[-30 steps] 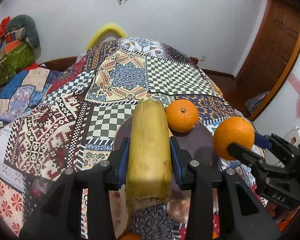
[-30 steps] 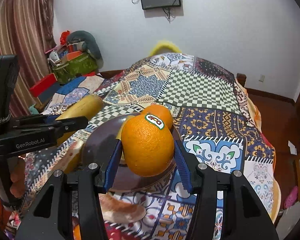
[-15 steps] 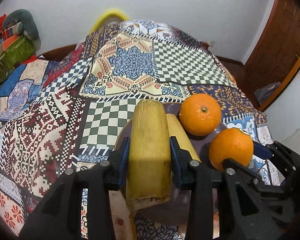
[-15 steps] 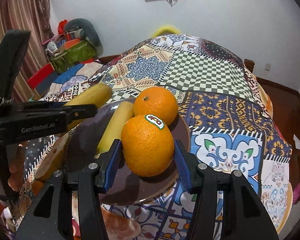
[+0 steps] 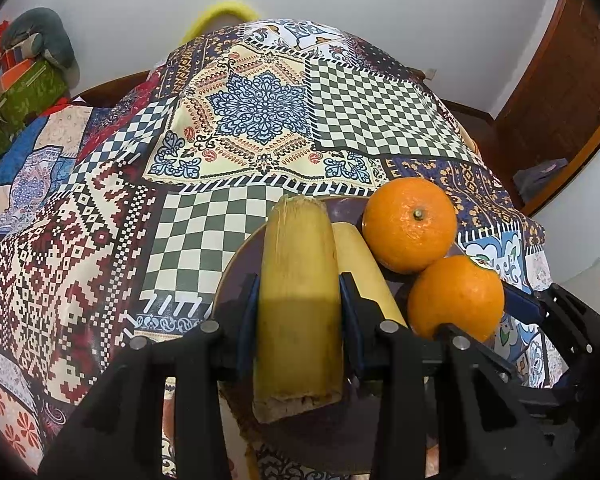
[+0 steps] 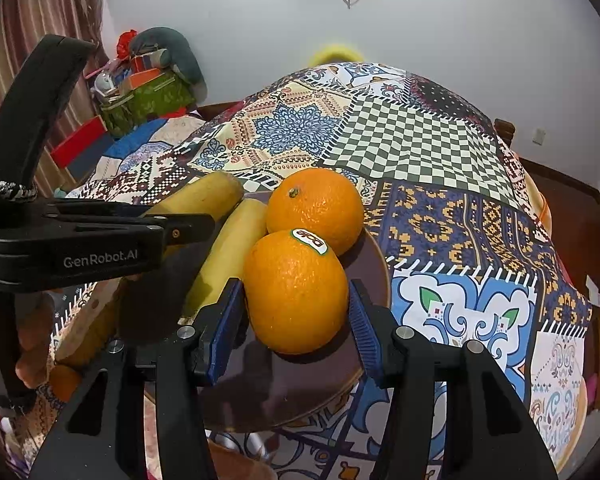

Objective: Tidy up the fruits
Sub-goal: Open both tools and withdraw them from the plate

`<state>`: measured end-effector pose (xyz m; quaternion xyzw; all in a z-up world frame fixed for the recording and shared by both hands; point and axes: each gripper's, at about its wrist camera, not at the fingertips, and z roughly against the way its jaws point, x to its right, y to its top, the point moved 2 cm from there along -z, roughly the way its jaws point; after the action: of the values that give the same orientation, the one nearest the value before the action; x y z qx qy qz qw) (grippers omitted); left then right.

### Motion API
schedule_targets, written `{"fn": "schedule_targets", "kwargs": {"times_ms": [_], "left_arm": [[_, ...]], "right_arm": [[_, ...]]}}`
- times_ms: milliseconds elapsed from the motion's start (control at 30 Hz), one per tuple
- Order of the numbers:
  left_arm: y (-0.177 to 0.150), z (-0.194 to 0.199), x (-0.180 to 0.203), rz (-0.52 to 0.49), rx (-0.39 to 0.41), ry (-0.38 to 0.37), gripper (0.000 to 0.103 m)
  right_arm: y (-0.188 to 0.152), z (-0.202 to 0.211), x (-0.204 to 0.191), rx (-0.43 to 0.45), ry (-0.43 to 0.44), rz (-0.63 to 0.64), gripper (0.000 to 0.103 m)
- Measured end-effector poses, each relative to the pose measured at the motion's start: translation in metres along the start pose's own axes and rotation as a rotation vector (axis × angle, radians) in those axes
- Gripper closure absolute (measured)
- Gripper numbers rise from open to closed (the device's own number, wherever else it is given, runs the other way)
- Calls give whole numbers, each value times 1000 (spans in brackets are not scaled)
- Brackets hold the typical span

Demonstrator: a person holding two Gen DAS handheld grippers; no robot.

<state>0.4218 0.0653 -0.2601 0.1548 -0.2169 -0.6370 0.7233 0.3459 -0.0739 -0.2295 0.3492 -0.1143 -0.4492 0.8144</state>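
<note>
My left gripper [image 5: 299, 312] is shut on a thick yellow banana piece [image 5: 298, 300], held over the left side of a dark brown plate [image 5: 236, 276]. A second banana [image 5: 362, 264] and an orange [image 5: 410, 224] lie on the plate. My right gripper [image 6: 296, 312] holds a stickered orange [image 6: 296, 292] low on the plate [image 6: 376, 276], next to the other orange [image 6: 316, 208]; the pads sit close on its sides. The left gripper [image 6: 100, 244] with its banana piece [image 6: 204, 196] shows at left in the right wrist view.
The plate sits on a patchwork cloth [image 5: 260, 120] over a table. Another small orange [image 6: 64, 380] and a tan object [image 6: 88, 332] lie left of the plate. A cluttered shelf [image 6: 140, 84] stands at back left; a wooden door [image 5: 560, 92] is at right.
Both grippers have come down and forward toward the plate. The stickered orange has dropped beside the other orange; the banana piece is now alongside the second banana.
</note>
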Motion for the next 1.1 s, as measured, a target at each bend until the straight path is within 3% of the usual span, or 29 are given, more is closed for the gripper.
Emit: {"fn": "schedule_targets", "kwargs": {"times_ms": [367,667,1100], "left_arm": [[-4,-2,-8,22,-5,-1,65],[-7,34,-8,1,61,4,65],[-36,112,-16,-21,138,21,64]], "right_arm": [[4,8,-1,20,16,-1,52],[2,25,-7,25,6,2,52],[-5,77,-13,71,-16,4,49]]}}
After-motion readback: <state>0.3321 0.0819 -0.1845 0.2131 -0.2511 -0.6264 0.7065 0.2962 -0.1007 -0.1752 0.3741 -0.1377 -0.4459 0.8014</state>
